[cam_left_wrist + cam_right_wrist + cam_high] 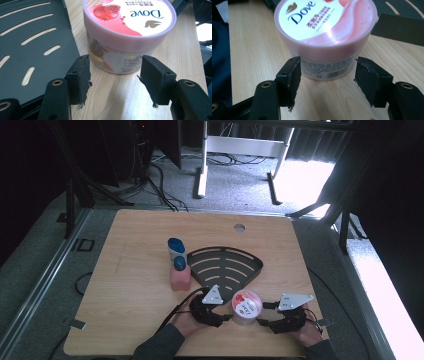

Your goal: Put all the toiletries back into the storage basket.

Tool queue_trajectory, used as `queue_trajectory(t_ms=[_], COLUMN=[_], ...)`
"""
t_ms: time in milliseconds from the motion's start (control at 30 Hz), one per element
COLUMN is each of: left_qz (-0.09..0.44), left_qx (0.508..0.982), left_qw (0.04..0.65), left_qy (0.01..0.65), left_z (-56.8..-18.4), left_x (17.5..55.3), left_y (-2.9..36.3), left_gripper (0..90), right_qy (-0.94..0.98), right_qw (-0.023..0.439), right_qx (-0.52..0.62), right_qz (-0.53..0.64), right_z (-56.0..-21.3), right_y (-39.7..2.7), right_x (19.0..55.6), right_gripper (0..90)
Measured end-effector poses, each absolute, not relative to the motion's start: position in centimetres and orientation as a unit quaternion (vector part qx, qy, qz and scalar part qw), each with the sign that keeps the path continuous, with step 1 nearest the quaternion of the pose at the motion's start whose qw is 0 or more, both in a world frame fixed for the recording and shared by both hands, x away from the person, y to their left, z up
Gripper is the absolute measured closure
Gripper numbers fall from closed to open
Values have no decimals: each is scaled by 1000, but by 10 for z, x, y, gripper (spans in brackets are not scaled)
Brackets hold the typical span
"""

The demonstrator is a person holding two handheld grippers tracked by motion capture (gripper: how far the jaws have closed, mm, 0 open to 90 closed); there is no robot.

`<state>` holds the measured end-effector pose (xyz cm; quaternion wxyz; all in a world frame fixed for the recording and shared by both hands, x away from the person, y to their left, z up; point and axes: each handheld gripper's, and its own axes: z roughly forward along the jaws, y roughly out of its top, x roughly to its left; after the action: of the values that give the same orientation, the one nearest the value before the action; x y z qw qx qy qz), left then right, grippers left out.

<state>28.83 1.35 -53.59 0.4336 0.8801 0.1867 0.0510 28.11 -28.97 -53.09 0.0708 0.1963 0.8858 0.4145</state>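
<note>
Pink-lidded Dove jar (247, 307) stands upright near the front edge of the wooden surface (135, 295), between both tongs. Left tongs (113, 75), jaws apart and empty, face it from nine o'clock; right tongs (327, 77), likewise apart, from three o'clock, about equally near. At twelve o'clock lies a black slotted tray (225, 265); at ten, a pink bottle (180, 275) and blue-capped tube (176, 249). Beyond: grey carpet, cables, a white frame.
</note>
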Motion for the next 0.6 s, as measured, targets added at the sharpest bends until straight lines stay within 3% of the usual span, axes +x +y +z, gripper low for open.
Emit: queue_trajectory(t_ms=[600], left_qz=[53], left_qx=[882], left_qw=[439], left_qy=[160], left_z=[-535], left_x=[286], left_y=[0], left_gripper=[353], right_qy=[888], right_qw=[66], right_qx=[188], right_qz=[416], right_z=[-531], right_y=[-284], right_x=[283], right_gripper=[311])
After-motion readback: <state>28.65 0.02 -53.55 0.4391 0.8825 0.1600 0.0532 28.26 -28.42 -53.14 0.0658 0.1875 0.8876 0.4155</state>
